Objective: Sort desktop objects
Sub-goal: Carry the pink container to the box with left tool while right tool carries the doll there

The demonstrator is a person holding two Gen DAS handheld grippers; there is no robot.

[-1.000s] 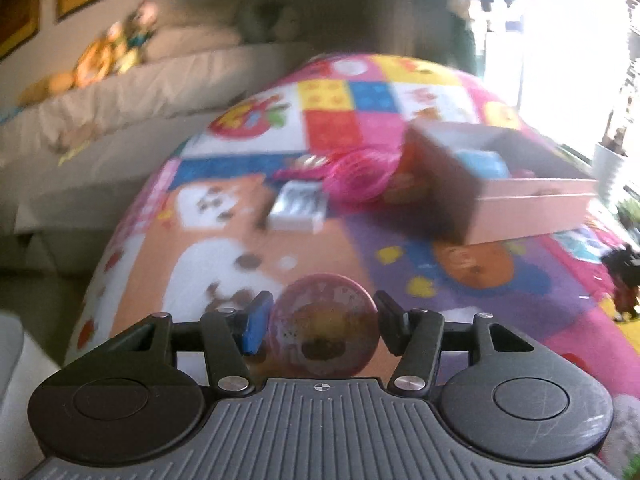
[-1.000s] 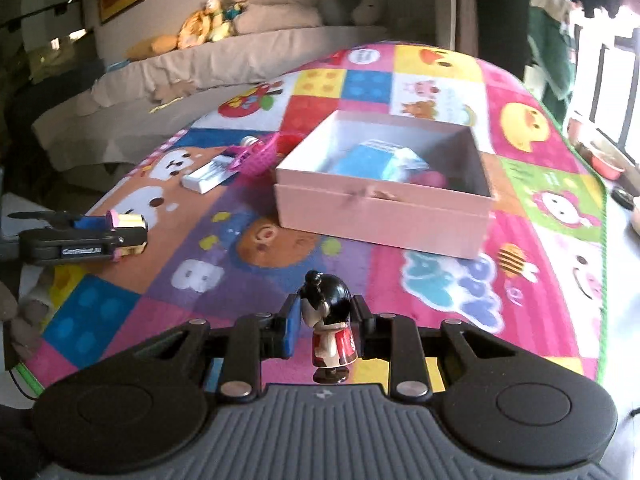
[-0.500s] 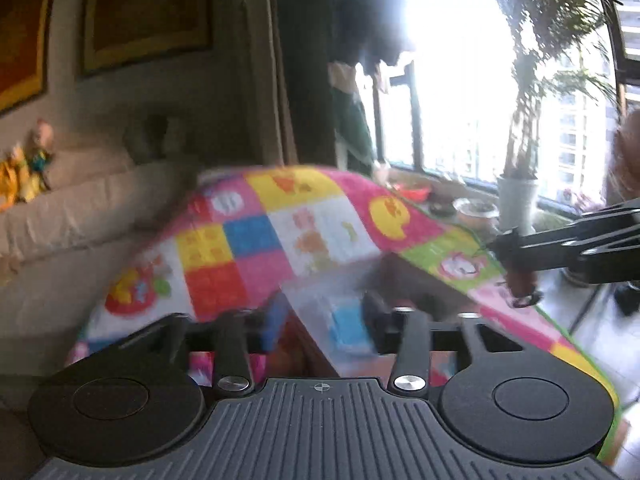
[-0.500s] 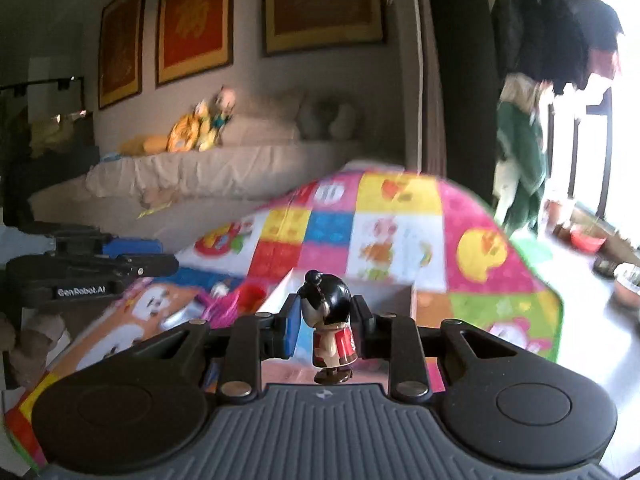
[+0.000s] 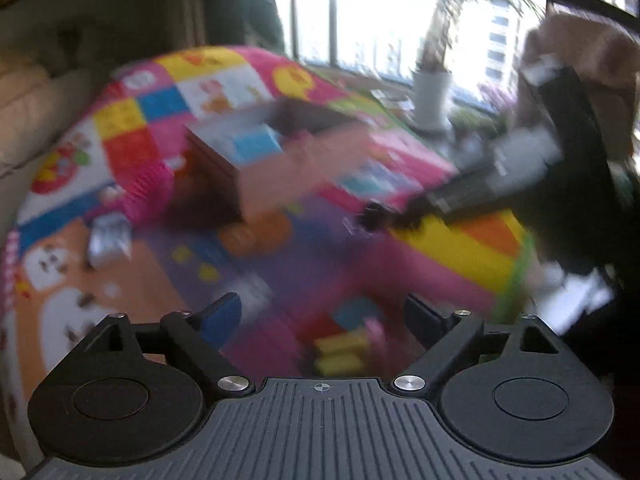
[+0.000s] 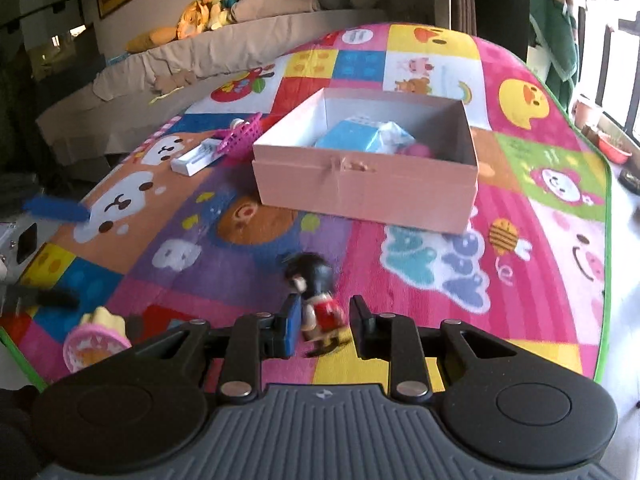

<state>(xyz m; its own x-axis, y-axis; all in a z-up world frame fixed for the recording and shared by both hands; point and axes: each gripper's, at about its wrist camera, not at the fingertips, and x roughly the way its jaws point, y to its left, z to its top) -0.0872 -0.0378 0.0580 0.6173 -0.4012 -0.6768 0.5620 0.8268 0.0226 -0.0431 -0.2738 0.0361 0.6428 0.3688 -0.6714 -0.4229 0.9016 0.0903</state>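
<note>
Sorting toys into a pink box (image 6: 366,196) on a patchwork play mat (image 6: 520,264), the right gripper (image 6: 322,326) stands narrow around a tilted doll figurine (image 6: 316,300); the left gripper (image 5: 320,316), jaws opening wide, holds nothing, a pink toy clock (image 6: 96,346) lying beside it.

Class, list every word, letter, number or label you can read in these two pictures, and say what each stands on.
"e": a lone looped letter, or so it reads, on the play mat, beside the bee.
Print on the mat's far white tile: too small to read.
Print on the white box: too small to read.
Left wrist view: too blurred to read anything.
</note>
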